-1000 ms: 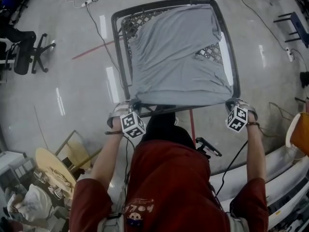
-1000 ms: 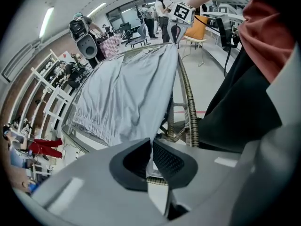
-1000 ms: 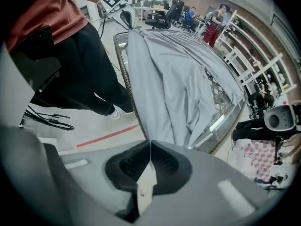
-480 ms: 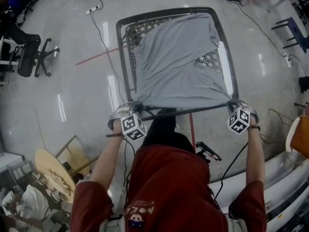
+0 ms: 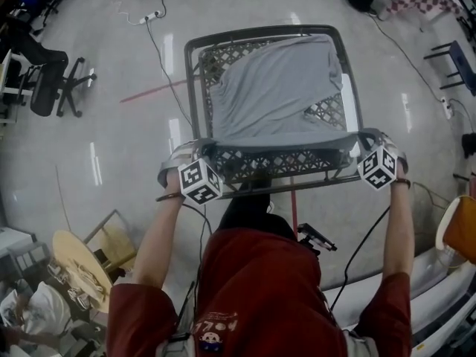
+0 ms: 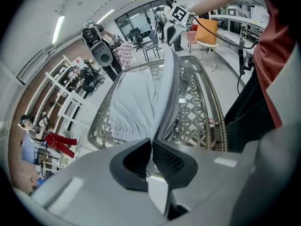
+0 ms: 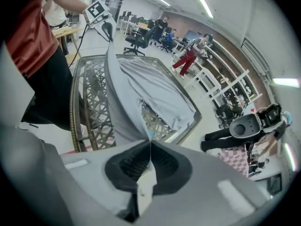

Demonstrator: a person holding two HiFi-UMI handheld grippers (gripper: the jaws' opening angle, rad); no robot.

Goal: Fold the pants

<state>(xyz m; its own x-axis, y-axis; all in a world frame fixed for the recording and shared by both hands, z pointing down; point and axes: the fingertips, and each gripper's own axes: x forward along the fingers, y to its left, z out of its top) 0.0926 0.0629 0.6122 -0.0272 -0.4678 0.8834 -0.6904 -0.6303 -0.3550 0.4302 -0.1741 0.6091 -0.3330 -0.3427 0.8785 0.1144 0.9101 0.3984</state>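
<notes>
Head view: grey pants (image 5: 275, 88) lie on a lattice-topped table (image 5: 294, 163). Their far part rests on it, while the near edge is raised and stretched between the grippers. The left gripper (image 5: 202, 149) is clamped on the near-left corner and the right gripper (image 5: 370, 138) on the near-right corner. The left cube (image 5: 199, 182) and right cube (image 5: 376, 167) bear black-and-white square markers. Print on the person's red shirt (image 5: 260, 288) is too small to read.
</notes>
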